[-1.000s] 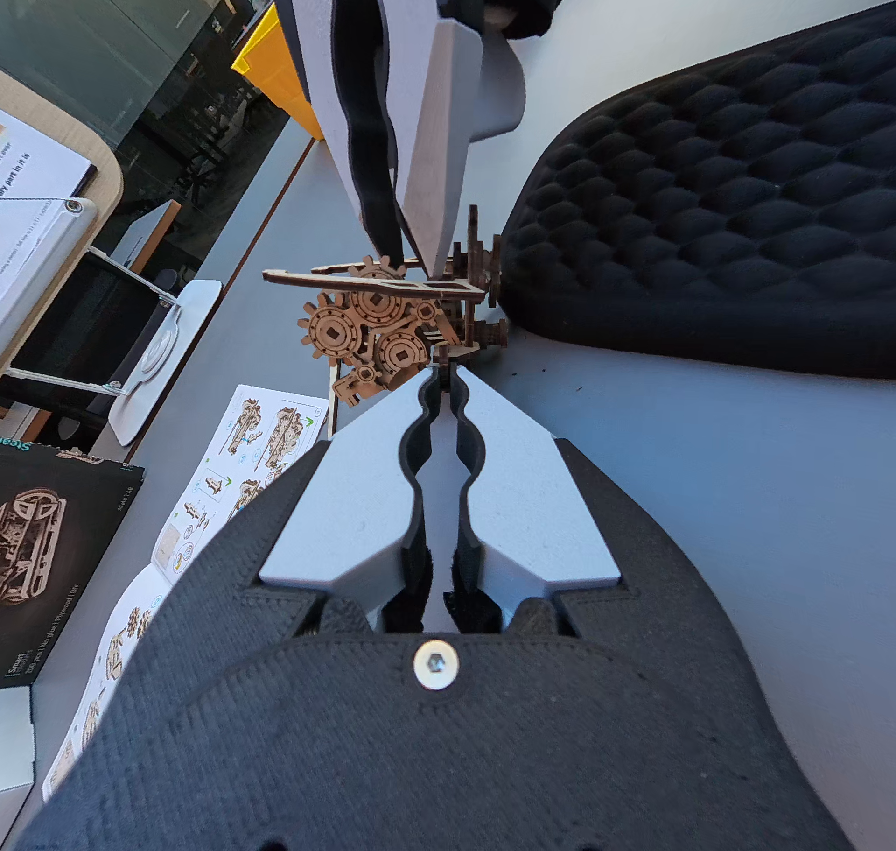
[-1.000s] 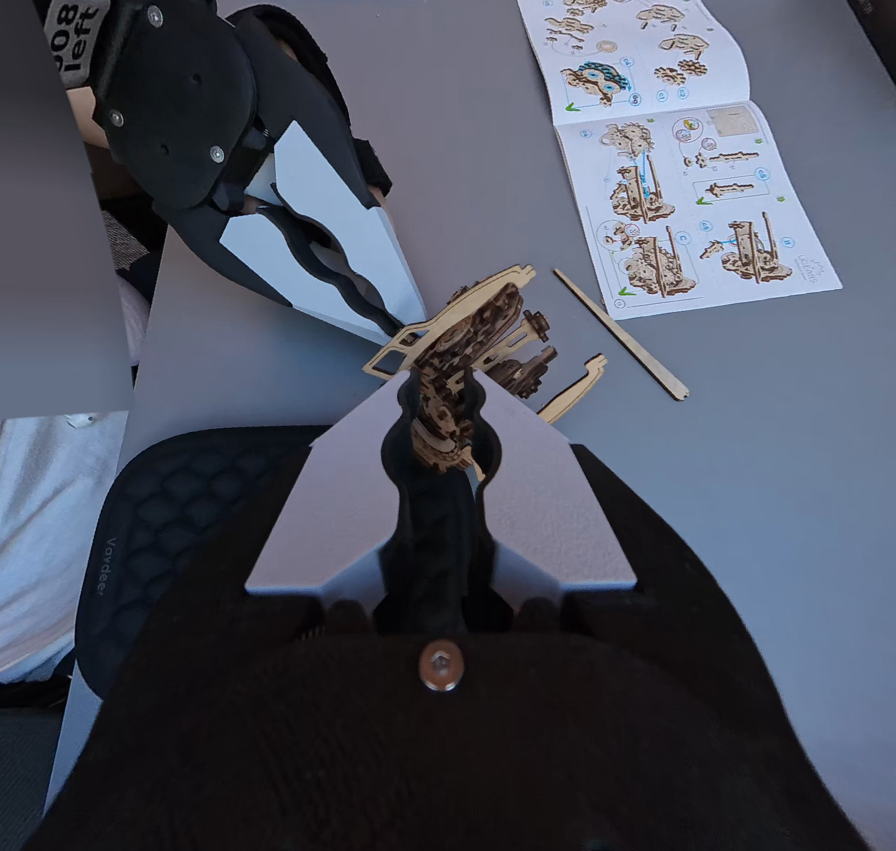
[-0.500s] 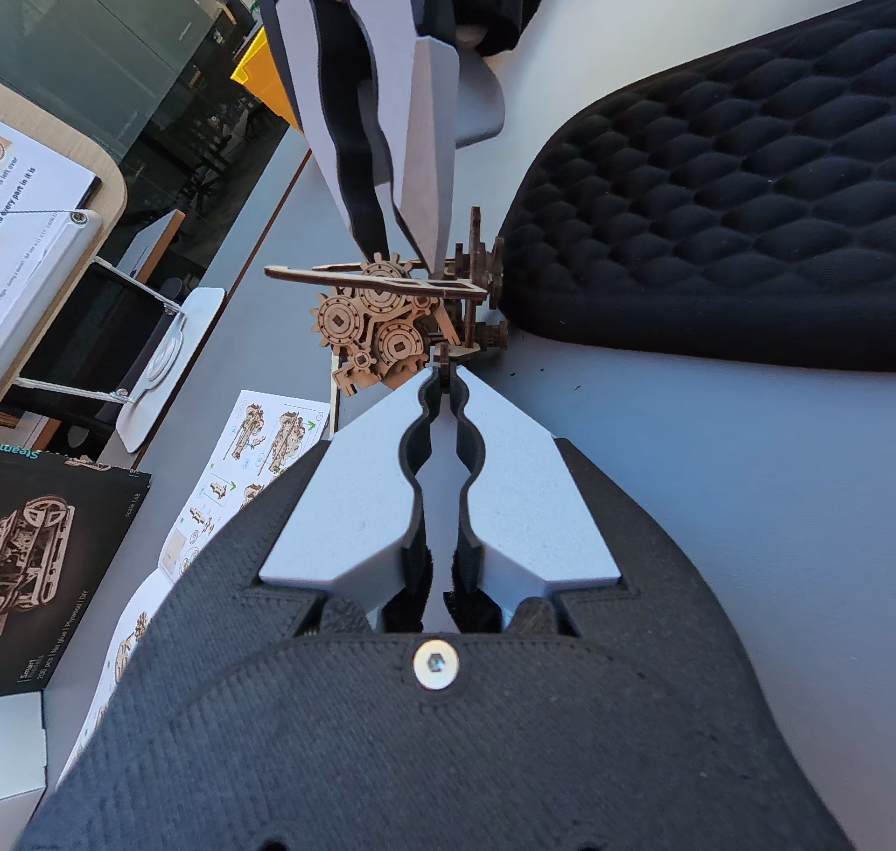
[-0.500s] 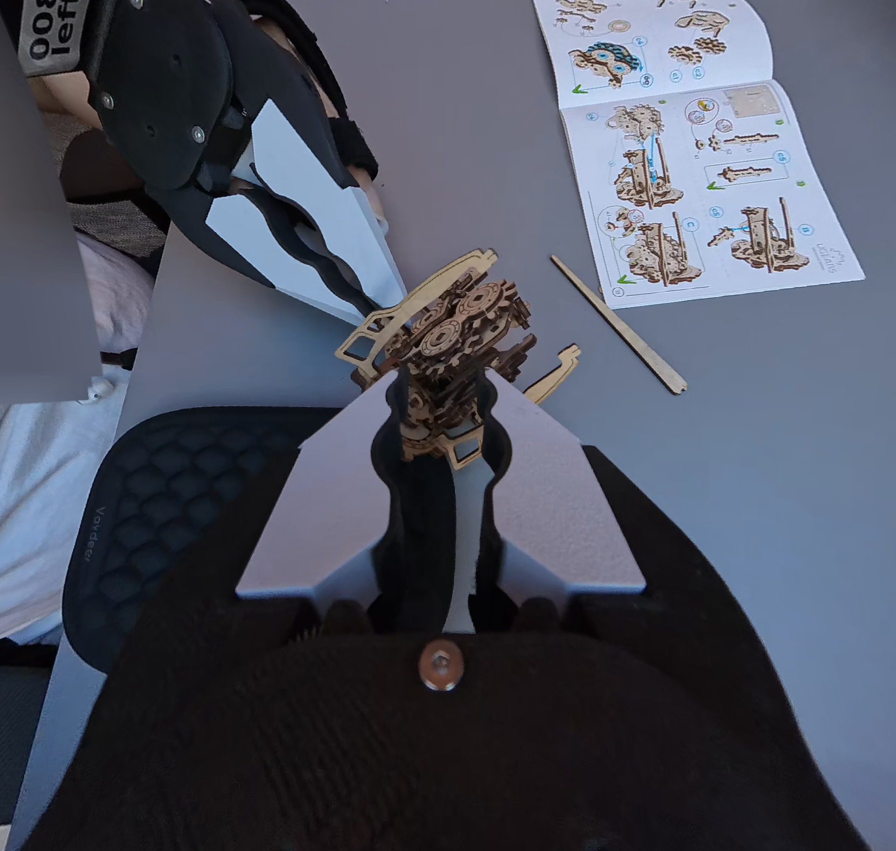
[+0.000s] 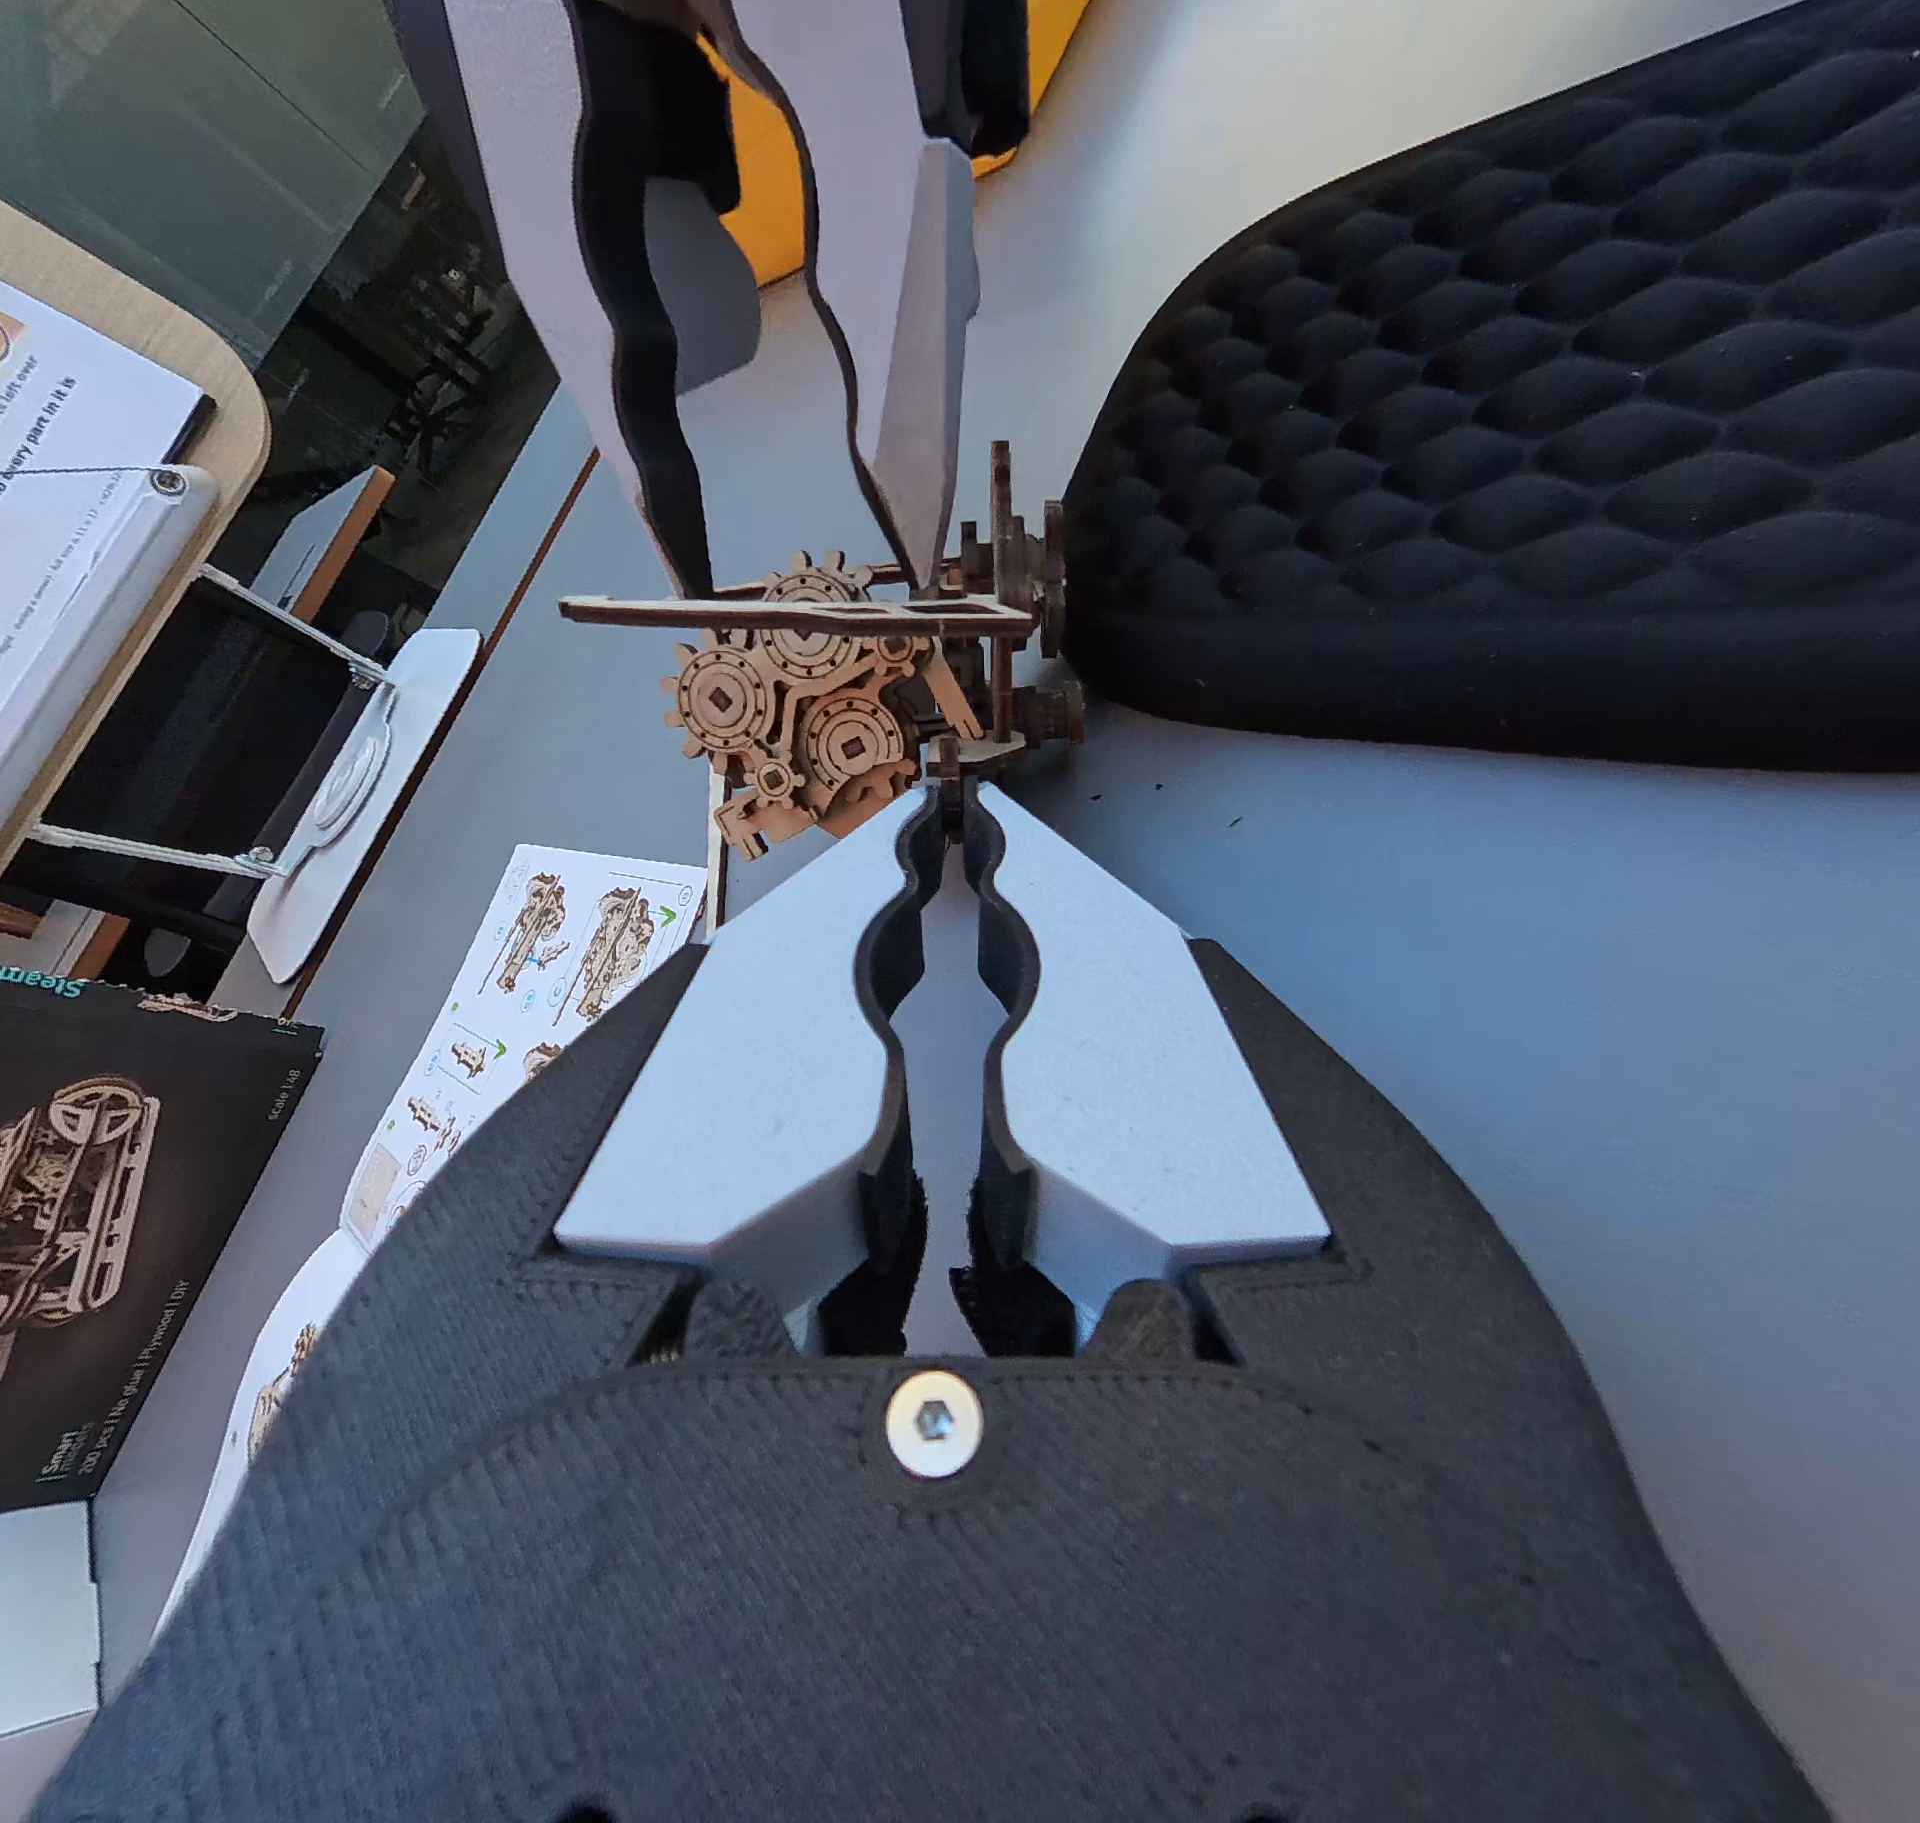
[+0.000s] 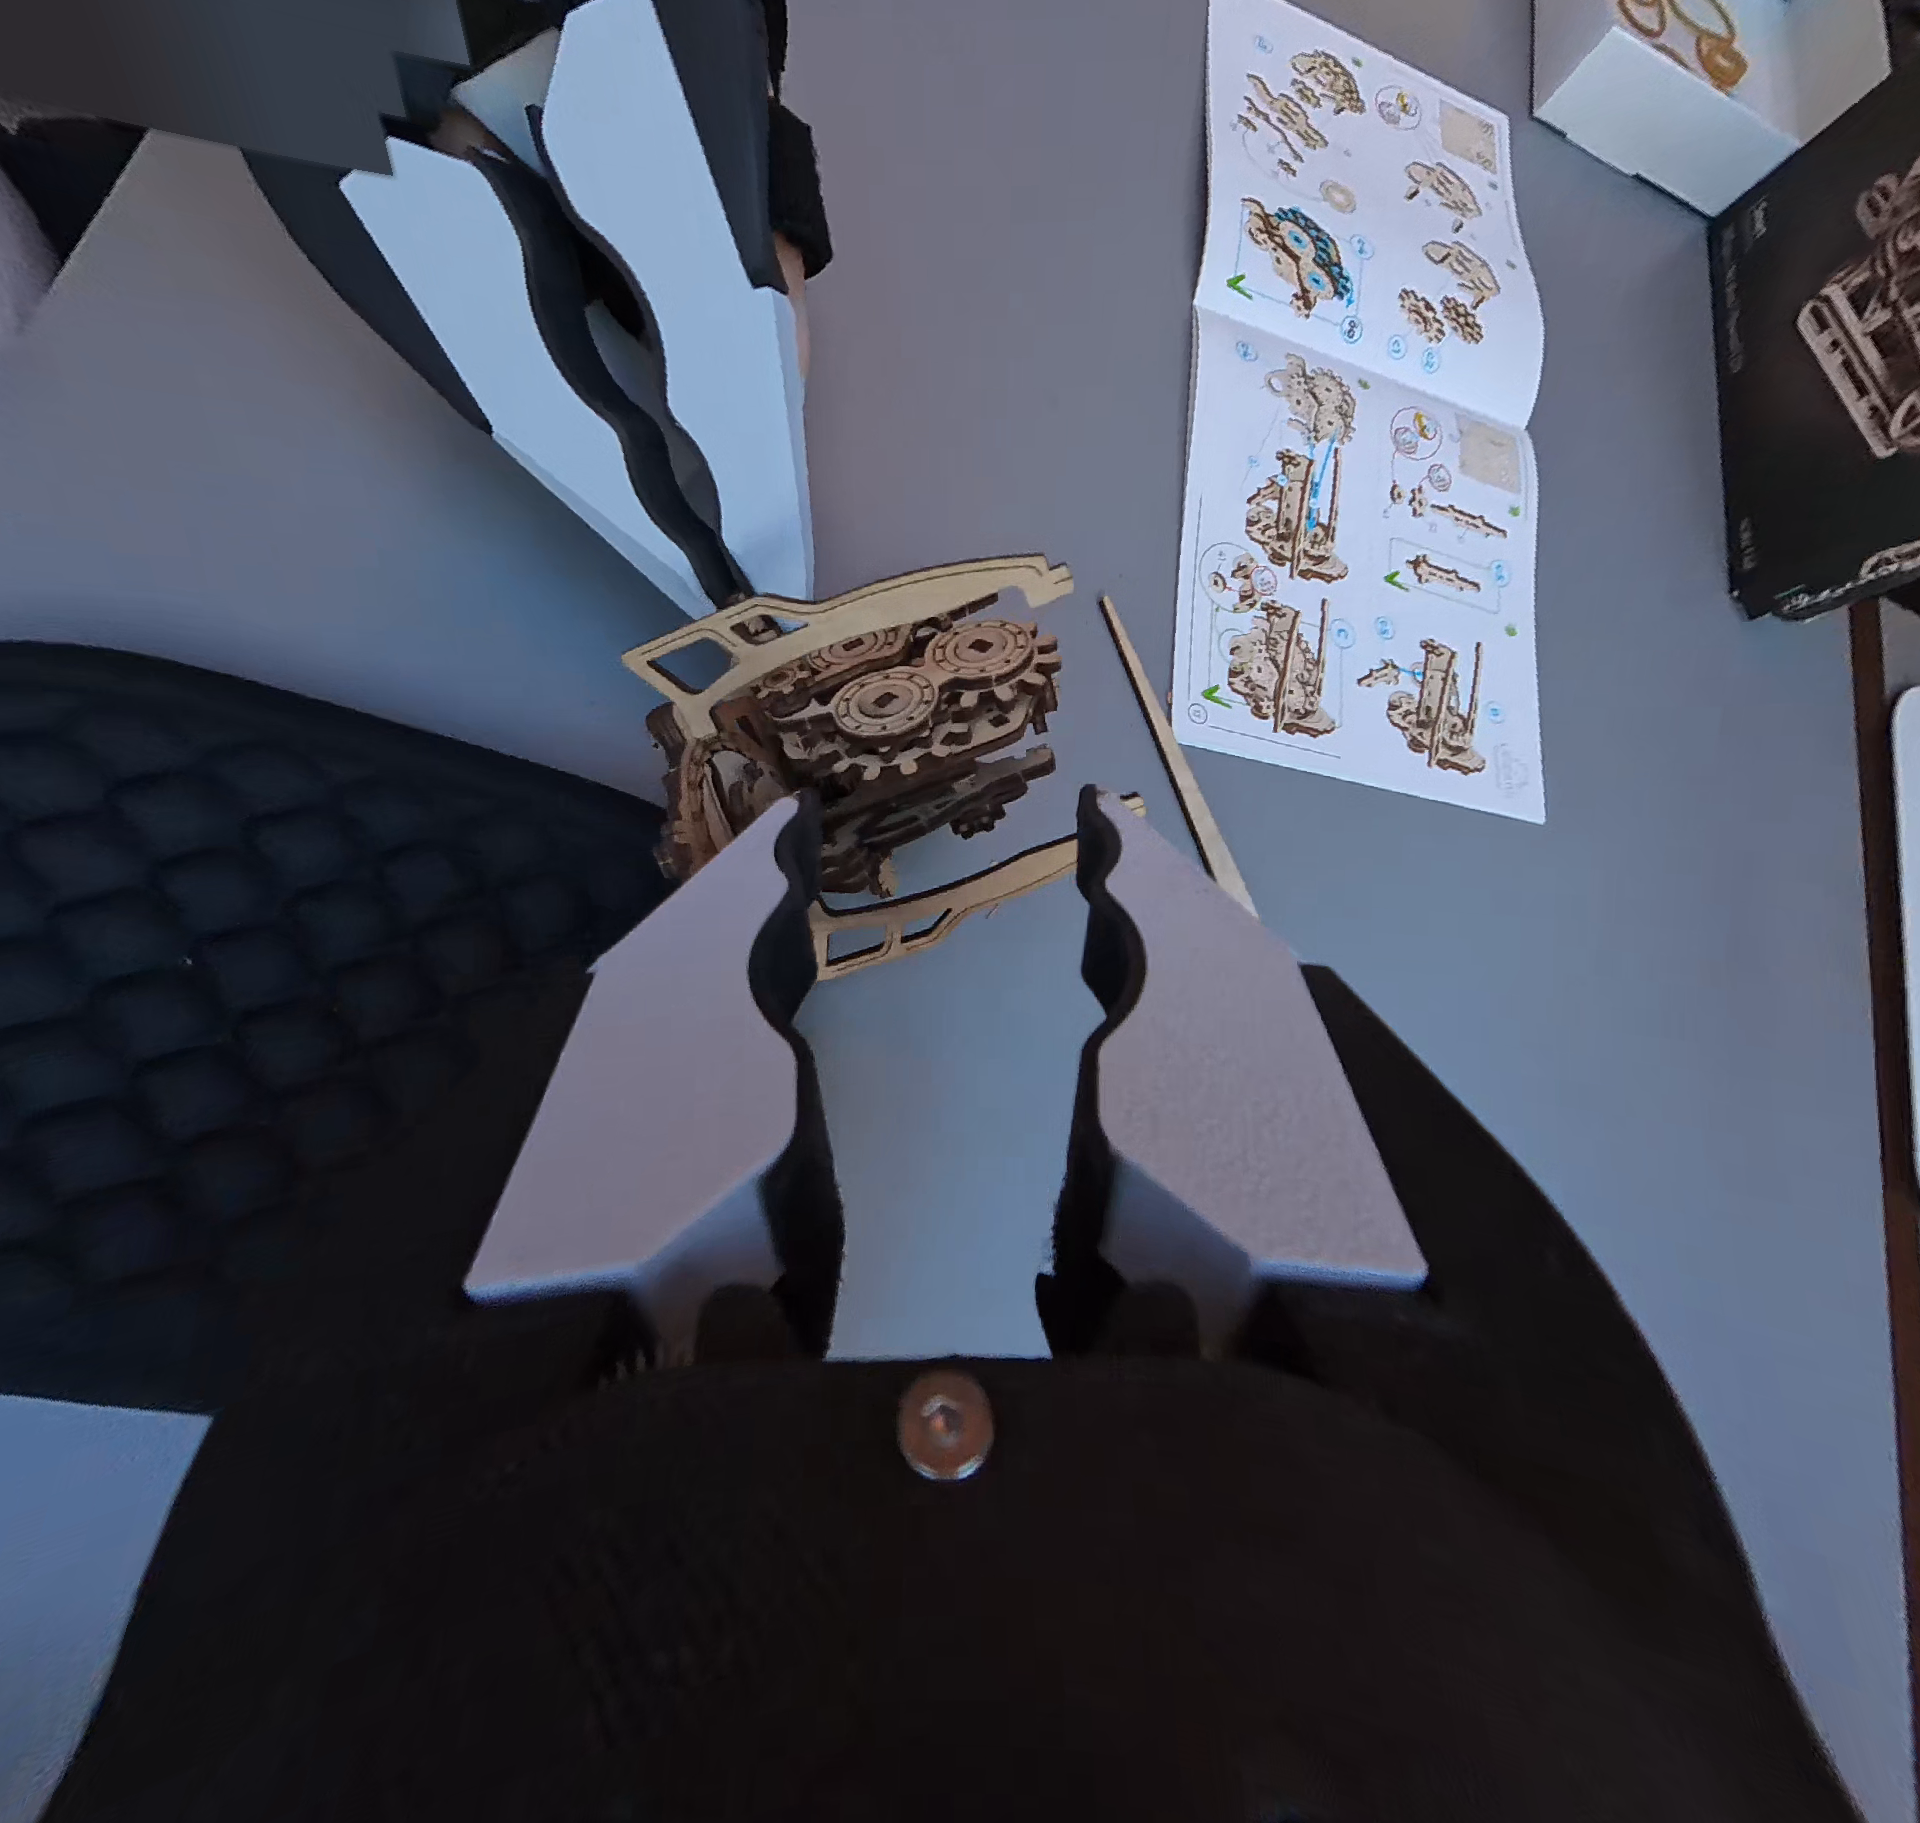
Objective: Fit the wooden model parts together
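Note:
A wooden gear model (image 5: 821, 713), with several cogs and a flat side frame on top, sits low beside the black cushion. My left gripper (image 5: 951, 802) is shut on a small tab at its near edge. In the right wrist view the model (image 6: 894, 703) lies with its cogs facing up, and the left gripper (image 6: 746, 584) touches its far-left corner. My right gripper (image 6: 940, 807) is open, its fingers on either side of the model's near end and not gripping it; it also shows from above in the left wrist view (image 5: 808, 584). A second flat frame piece (image 6: 935, 906) shows beneath; I cannot tell if it is attached.
A thin wooden stick (image 6: 1174, 755) lies on the grey table (image 6: 1558, 1046) right of the model. An open instruction sheet (image 6: 1361, 423) lies farther right, with a black box (image 6: 1829, 319) and a white box of rings (image 6: 1683, 38). The black cushion (image 6: 260, 942) is to the left. My right tips are roughly 9 cm from the thin wooden stick (image 6: 1174, 755).
My right gripper has opened and let go of the model, and has drawn back a little. The model has turned so that its cogs face up. My left gripper stays shut on it.

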Demonstrator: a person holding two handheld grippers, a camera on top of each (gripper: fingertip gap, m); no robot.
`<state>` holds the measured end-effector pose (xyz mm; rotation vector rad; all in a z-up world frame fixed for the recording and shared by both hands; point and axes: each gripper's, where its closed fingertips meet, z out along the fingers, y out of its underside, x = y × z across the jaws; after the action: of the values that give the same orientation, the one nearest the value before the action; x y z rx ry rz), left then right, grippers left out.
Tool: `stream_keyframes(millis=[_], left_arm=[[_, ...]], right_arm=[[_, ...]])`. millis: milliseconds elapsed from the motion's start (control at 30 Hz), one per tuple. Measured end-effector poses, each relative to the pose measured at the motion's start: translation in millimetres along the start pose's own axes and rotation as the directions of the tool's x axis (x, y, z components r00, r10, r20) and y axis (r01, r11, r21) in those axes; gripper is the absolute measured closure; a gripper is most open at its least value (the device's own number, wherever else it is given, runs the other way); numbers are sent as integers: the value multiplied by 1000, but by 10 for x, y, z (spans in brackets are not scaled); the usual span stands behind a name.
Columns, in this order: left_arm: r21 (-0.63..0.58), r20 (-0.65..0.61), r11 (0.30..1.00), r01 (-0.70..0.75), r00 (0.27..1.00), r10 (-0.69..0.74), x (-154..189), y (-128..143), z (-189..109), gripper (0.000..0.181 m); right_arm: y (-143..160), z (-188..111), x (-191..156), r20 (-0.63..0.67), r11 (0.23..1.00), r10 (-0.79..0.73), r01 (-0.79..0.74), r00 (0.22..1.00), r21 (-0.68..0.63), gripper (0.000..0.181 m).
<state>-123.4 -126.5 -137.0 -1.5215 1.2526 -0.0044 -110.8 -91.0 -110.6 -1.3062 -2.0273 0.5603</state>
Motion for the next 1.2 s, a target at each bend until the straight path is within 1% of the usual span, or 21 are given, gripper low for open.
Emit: stream_keyframes(millis=[133, 233, 333, 467, 567, 700, 967, 1033, 1200], left_arm=[[4, 2, 1000, -16, 1000, 16, -3, 0, -2, 180], [4, 3, 1000, -15, 1000, 15, -9, 1, 2, 181], [5, 2, 1000, -14, 1000, 14, -12, 2, 6, 181], [-4, 8, 1000, -5, 1000, 5, -33, 18, 12, 181], [-8, 3, 1000, 14, 1000, -14, -34, 24, 9, 180], [-11, 1, 1000, 26, 1000, -26, -39, 29, 10, 180], [-13, 0, 999, 33, 999, -33, -39, 30, 16, 180], [-8, -5, 1000, 29, 1000, -30, -33, 27, 19, 180], [2, -9, 1000, 13, 1000, -13, -26, 19, 27, 180]], right_arm=[[-31, 51, -9, 40, 996, -91, 91, 995, -10, 133], [-55, 66, -35, 87, 991, -130, 132, 988, -21, 137], [-67, 80, -65, 130, 990, -136, 140, 982, -25, 138], [-69, 87, -39, 124, 992, -115, 121, 986, -46, 141], [-66, 74, -47, 79, 992, -97, 103, 992, -69, 141], [-81, 44, -60, -24, 992, -94, 92, 995, -84, 142], [-67, -4, -94, -213, 987, -133, 109, 968, -121, 142], [-62, -12, -99, -234, 985, -141, 112, 962, -130, 142], [-55, -22, -88, -225, 984, -129, 97, 966, -150, 143]])
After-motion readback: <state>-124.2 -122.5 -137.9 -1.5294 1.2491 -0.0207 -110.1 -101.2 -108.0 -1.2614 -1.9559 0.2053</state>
